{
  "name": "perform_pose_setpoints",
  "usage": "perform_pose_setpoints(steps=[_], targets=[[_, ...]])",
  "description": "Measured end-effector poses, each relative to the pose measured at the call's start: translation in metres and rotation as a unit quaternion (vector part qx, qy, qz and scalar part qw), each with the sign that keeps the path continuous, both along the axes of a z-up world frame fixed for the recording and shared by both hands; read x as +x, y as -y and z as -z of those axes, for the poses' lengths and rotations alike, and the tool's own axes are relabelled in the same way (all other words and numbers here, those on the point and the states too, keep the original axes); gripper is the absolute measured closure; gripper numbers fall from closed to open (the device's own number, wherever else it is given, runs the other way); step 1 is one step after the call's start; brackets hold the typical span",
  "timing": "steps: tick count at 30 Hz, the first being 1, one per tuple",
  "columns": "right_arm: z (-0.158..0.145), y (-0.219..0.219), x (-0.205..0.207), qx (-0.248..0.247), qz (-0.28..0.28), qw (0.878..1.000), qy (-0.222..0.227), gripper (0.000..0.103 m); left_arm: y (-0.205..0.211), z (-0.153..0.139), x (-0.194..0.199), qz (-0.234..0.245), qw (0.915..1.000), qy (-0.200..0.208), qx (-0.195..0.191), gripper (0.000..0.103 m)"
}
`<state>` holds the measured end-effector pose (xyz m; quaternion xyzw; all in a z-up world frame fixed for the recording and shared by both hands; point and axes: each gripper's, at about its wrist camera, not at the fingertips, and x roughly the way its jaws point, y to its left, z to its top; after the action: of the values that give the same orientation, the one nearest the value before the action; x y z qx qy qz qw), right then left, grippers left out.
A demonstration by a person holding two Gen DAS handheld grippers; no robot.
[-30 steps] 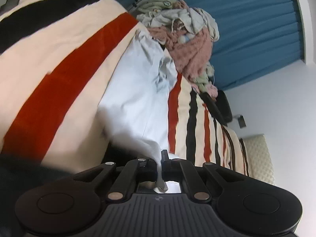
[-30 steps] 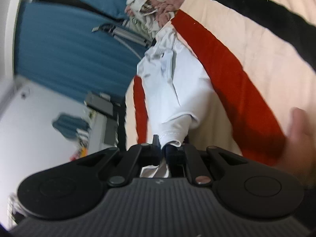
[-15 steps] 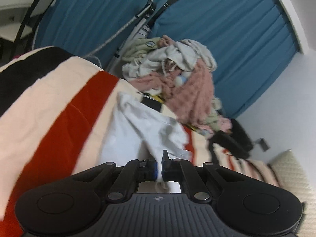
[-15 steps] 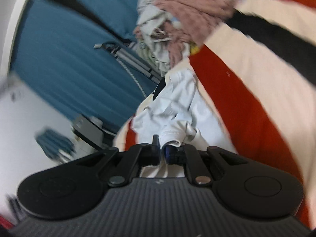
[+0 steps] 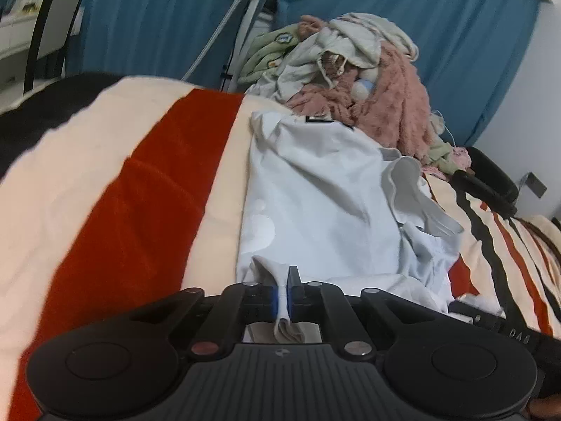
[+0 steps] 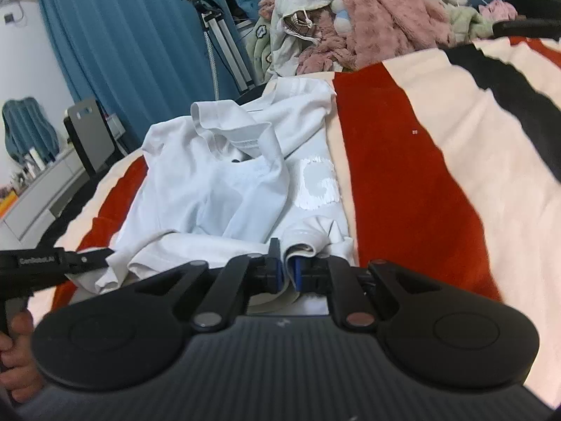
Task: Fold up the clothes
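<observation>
We have the white T-shirt (image 5: pixel 315 189) lying rumpled on the striped bed blanket (image 5: pixel 147 189), near the heap of unfolded clothes (image 5: pixel 350 66). Our left tongs (image 5: pixel 283 289) and right tongs (image 6: pixel 285 263) each clamp its near edge, probably to spread it flat.

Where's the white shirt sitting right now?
The white shirt lies on the striped blanket just ahead of both tools, beside the red stripe, with the pile of clothes behind it at the far end.
</observation>
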<state>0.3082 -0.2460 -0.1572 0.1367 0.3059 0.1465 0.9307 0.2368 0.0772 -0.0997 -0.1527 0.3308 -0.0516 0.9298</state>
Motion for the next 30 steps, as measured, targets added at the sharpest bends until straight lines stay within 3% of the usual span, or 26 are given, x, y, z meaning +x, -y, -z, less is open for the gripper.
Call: perform_pose_setpoints(steps=[1, 2, 4, 5, 7, 8, 10, 15, 23, 30], targets=[[-0.006, -0.001, -0.005, -0.003, -0.003, 1.000, 0.008, 0.075, 0.000, -0.002, -0.004, 0.002, 1.0000, 0.001, 0.001, 0.091], [-0.012, -0.003, -0.010, -0.005, -0.007, 1.000, 0.017, 0.052, 0.001, -0.006, -0.009, 0.008, 1.0000, 0.002, -0.002, 0.088], [-0.023, -0.003, -0.025, 0.007, -0.012, 0.999, 0.043, 0.023, 0.004, -0.013, -0.020, 0.019, 0.9998, 0.006, 0.000, 0.064], [-0.029, -0.004, -0.033, 0.005, -0.011, 0.998, 0.057, 0.018, 0.007, -0.018, -0.025, 0.021, 0.9997, 0.012, 0.011, 0.059], [-0.040, -0.008, -0.049, -0.010, -0.008, 0.997, 0.078, 0.018, 0.015, -0.031, -0.045, 0.023, 0.9981, 0.033, 0.046, 0.047], [-0.046, -0.010, -0.057, -0.024, -0.005, 0.996, 0.087, 0.018, 0.017, -0.037, -0.055, 0.026, 0.9976, 0.041, 0.049, 0.046], [-0.056, -0.011, -0.072, -0.034, 0.001, 0.994, 0.103, 0.018, 0.021, -0.049, -0.075, 0.031, 0.9964, 0.057, 0.054, 0.032], [-0.077, -0.007, -0.112, -0.043, 0.009, 0.991, 0.126, 0.018, 0.034, -0.079, -0.132, 0.035, 0.9913, 0.102, 0.075, 0.020], [-0.100, -0.004, -0.175, -0.065, 0.018, 0.985, 0.157, 0.018, 0.051, -0.098, -0.204, 0.038, 0.9879, 0.124, 0.086, 0.020], [-0.099, -0.001, -0.194, -0.056, 0.034, 0.986, 0.155, 0.018, 0.049, -0.093, -0.229, 0.033, 0.9880, 0.123, 0.088, 0.020]])
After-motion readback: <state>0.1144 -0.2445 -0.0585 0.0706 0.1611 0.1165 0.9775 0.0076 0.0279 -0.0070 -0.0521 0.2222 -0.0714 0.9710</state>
